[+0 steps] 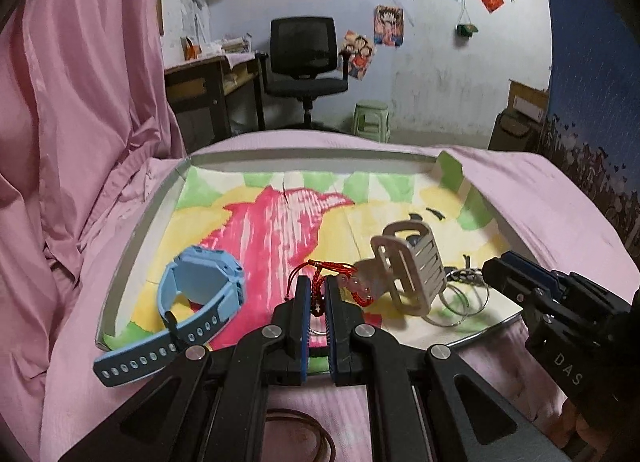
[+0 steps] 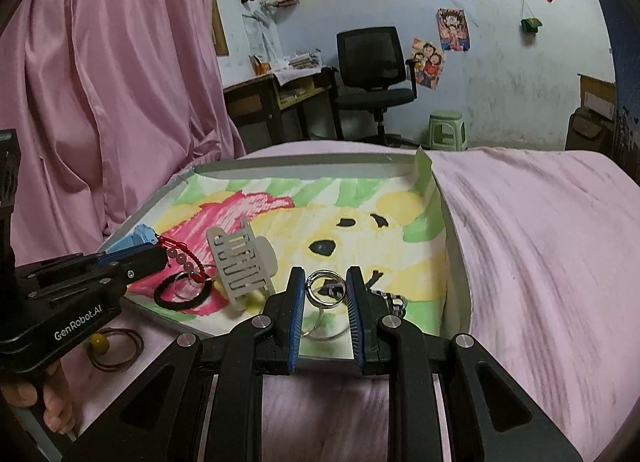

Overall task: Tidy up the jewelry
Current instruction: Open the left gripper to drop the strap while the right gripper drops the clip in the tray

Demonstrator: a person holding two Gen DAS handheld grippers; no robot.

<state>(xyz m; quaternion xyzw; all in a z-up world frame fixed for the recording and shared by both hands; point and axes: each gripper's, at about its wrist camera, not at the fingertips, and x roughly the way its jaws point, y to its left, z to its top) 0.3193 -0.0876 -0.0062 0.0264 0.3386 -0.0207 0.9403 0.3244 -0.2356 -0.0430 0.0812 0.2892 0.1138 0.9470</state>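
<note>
While my left gripper [image 1: 318, 304] pinches the red cord bracelet [image 1: 332, 274] between nearly closed jaws, my right gripper [image 2: 323, 294] stands part open, a silver ring [image 2: 324, 289] between its fingers, contact unclear.

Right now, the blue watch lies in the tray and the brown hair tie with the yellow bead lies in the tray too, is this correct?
Not quite. The blue watch is in the tray, but the brown hair tie lies outside it, on the pink sheet, as the right wrist view shows.
</note>
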